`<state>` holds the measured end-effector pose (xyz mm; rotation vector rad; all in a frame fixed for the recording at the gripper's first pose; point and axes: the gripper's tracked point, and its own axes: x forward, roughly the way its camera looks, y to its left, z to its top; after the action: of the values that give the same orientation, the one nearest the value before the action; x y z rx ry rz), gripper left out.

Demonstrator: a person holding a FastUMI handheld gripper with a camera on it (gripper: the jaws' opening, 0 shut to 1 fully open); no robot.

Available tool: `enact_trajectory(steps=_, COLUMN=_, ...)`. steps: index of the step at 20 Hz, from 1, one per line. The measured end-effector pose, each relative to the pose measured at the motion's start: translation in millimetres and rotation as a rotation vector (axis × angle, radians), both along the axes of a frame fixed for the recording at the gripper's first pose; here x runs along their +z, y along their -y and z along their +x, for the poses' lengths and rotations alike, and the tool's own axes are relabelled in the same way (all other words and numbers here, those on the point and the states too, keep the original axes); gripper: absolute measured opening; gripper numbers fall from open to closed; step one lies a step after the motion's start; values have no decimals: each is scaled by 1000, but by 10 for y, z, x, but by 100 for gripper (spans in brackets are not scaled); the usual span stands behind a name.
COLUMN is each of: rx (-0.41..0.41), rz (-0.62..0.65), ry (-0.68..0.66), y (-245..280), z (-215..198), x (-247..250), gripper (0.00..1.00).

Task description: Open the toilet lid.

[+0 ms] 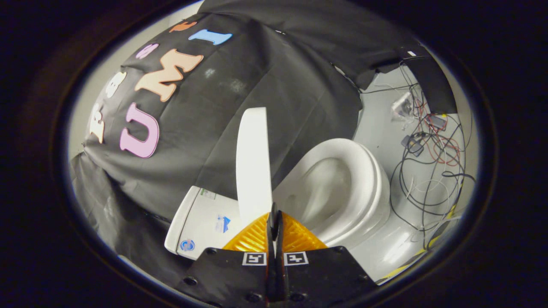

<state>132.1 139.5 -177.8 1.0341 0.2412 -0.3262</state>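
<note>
- The toilet lid [253, 164] stood raised, seen almost edge-on, its long axis running up and away from the gripper [274, 214] toward the black cloth wall [257, 77].
- The lid rose directly ahead of the fingertips and a touch to their left; its lower end met the tips or passed just behind them, and I could not tell whether they touched.
- The two fingers were drawn tight together, with hardly a slit between them. Nothing appeared to be clamped there, though the very tips sat so close to the lid's base that a thin edge pinched between them could not be ruled out.
- To the right of the lid lay the seat [364, 171], down on the bowl [325, 188], whose hollow was open to view. The tank [201, 218] sat to the left of the lid, low beside the fingers, against the cloth.
- Beyond the bowl a tangle of cables [428, 171] sprawled on the pale floor [381, 128], well apart from the gripper.
- By my reckoning the opening was all but done: the lid was well clear of the seat. What remained turned on that upright axis, namely whether the lid leaned far enough toward the tank to rest there once the fingers drew off.
</note>
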Motion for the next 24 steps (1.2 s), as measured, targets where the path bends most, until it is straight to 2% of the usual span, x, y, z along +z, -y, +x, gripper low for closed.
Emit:
enact_trajectory(steps=4, rx=-9, rz=-19, ry=-12, y=-65, z=30, x=79, gripper=1)
enact_trajectory(steps=10, rx=23, rz=-129, ry=-59, y=-219, z=127, x=320, gripper=1)
enact_trajectory(steps=13, rx=20, rz=-217, ry=-127, y=-234, z=132, x=351, gripper=0)
enact_trajectory(steps=18, rx=21, rz=-296, ry=-166, y=-336, z=208, x=532, gripper=1)
enact_trajectory(steps=24, rx=24, rz=-339, ry=-218, y=-482, z=284, x=715, gripper=0)
